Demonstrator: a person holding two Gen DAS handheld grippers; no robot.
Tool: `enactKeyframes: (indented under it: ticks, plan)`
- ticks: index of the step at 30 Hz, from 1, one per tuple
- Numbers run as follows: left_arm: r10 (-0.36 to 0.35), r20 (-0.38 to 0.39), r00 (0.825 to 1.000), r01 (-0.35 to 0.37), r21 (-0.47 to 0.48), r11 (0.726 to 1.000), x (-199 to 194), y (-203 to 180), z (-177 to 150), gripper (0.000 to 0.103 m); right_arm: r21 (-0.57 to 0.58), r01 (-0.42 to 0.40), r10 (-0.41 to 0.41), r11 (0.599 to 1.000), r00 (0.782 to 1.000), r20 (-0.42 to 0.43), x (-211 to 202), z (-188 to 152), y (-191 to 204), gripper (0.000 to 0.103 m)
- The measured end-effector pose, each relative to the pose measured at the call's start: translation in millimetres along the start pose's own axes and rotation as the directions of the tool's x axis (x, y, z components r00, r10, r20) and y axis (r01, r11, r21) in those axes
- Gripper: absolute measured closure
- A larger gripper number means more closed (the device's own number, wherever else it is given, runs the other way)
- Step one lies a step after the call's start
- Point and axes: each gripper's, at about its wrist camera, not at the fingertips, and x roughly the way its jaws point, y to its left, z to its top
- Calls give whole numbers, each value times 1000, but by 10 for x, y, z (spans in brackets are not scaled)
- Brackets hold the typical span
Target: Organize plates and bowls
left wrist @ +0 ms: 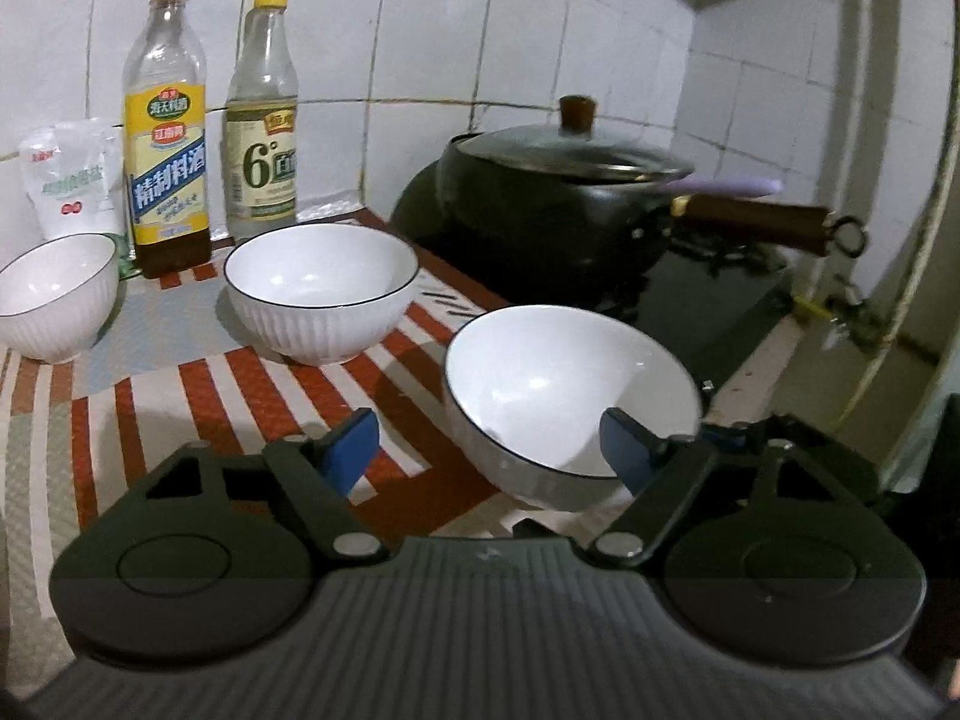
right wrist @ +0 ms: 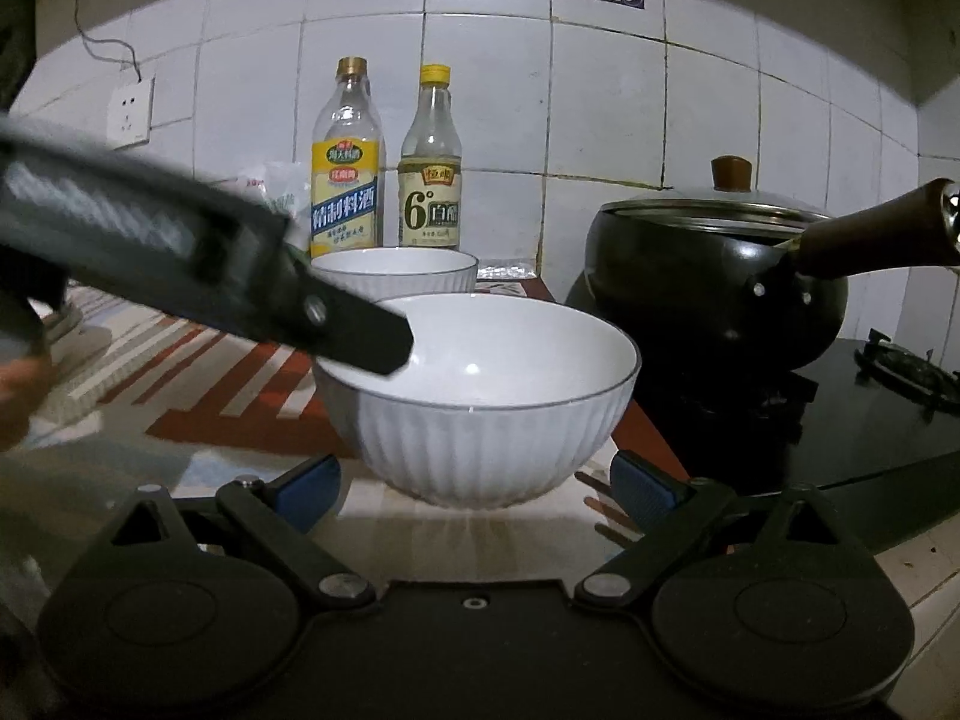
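Note:
Three white ribbed bowls with dark rims stand on a striped mat (left wrist: 180,396). The nearest bowl (left wrist: 570,396) is by the stove edge. My left gripper (left wrist: 486,438) is open astride that bowl's near-left wall: the right blue pad (left wrist: 630,450) sits inside the bowl, while the left pad (left wrist: 354,450) stands clear outside it. A second bowl (left wrist: 321,288) is behind, and a third bowl (left wrist: 54,294) is at the far left. In the right wrist view the same near bowl (right wrist: 474,408) stands just ahead of my open right gripper (right wrist: 477,480), and the left gripper's finger (right wrist: 360,330) reaches over its rim.
Two sauce bottles (left wrist: 168,138) (left wrist: 261,120) and a white bag (left wrist: 69,180) stand against the tiled wall. To the right, a black lidded pan (right wrist: 708,294) with a wooden handle (right wrist: 876,228) sits on the dark stove (right wrist: 840,420). A hand (right wrist: 18,384) shows at the left.

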Motion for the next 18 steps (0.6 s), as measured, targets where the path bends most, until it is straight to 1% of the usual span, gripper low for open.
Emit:
enactKeyframes:
  ticks: [2,4,5,7,8,9,11,13,18]
  plan:
    - [8,-9,1000,-8,-6,1000,39,25,-5,37,6,1,-1,1000,1000,0,32,16,-9,5]
    - [12,-12,1000,-13,-12,1000,59,50,0,44,4,4,-4,1000,1000,3,63,23,-10,5]
    - [-8,-9,1000,8,-16,1000,59,67,7,50,4,4,-4,1000,1000,5,80,25,-14,4]
    - [-83,-22,996,82,-48,995,70,112,20,54,13,-1,1,1000,1000,10,102,24,-17,4]
    - [-95,-34,995,94,-55,994,79,114,15,59,23,-4,3,1000,1000,13,104,23,-18,4]
    - [-91,-35,995,90,-50,995,83,102,11,62,28,-6,6,1000,1000,14,105,26,-16,4]
    - [-57,-14,998,57,-20,998,68,50,-6,68,36,0,-1,999,1000,13,98,42,0,4]
    - [-39,-5,999,39,2,999,55,12,-18,69,34,10,-11,999,1000,7,92,53,27,4]
    - [-22,12,1000,21,53,998,-54,-31,-50,71,68,-5,4,998,1000,3,37,56,63,5]
